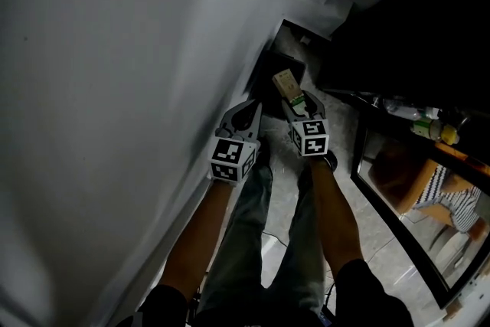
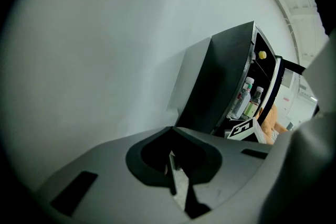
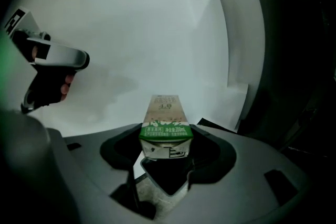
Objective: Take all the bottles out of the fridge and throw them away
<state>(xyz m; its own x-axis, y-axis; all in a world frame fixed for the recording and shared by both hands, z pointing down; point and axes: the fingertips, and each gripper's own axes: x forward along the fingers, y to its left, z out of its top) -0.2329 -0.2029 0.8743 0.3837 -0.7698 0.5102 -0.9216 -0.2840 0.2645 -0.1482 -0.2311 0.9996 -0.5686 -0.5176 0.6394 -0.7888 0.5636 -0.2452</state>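
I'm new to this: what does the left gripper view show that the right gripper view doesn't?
Only the left gripper view: bottles in the open fridge, and the left gripper, its jaws shut on nothing. Only the right gripper view: a small carton clamped in the right gripper. Both: the white wall.

The fridge [image 1: 406,19] stands at the right with its door [image 1: 398,241] open, and 2 bottles [image 2: 247,96] stand inside it. Left of the fridge, the right gripper [image 1: 298,105] has a milk carton [image 3: 165,126] between its jaws. Further left, the left gripper [image 1: 246,112] is beside the wall [image 1: 115,88].
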